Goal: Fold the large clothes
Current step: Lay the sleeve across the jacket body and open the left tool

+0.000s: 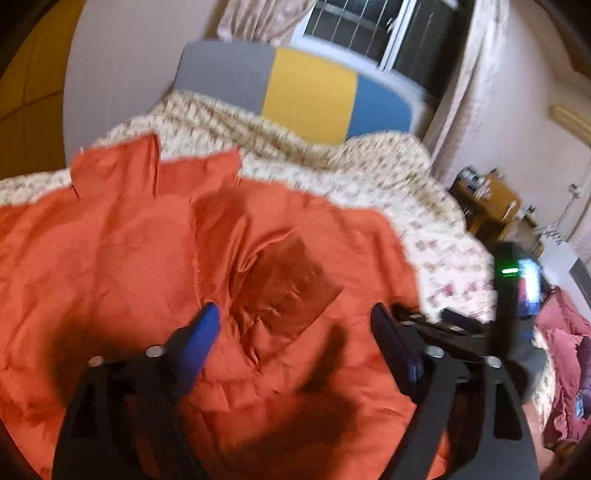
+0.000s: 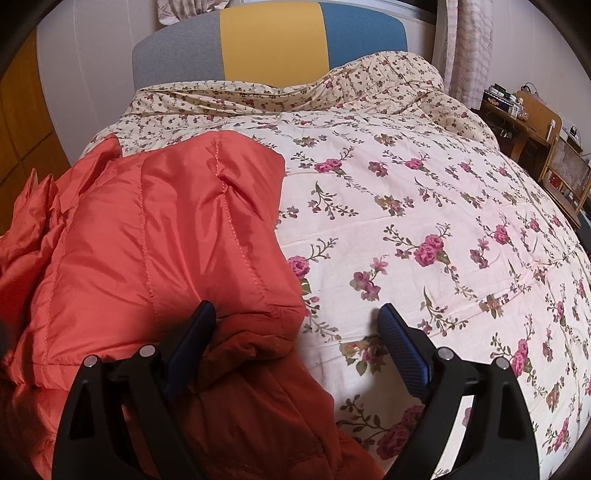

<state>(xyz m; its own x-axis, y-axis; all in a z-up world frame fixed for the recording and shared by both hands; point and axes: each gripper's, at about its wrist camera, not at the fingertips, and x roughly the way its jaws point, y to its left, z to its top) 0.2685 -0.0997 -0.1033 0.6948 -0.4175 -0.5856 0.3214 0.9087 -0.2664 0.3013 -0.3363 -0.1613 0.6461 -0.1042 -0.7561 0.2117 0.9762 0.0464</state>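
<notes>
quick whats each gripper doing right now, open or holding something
Left gripper: open, holding nothing, above the orange jacket.
Right gripper: open, holding nothing, at the jacket's edge on the floral bedspread.

My left wrist view is smeared by motion blur, worst on the headboard (image 1: 295, 94) and window (image 1: 373, 33), whose panes look dark. Warm indoor light gives an orange cast, and soft finger shadows fall on the orange jacket (image 1: 147, 240). My right wrist view is sharp and evenly lit, the floral quilt (image 2: 424, 206) bright. Both views bulge strongly and go black at the corners.
</notes>
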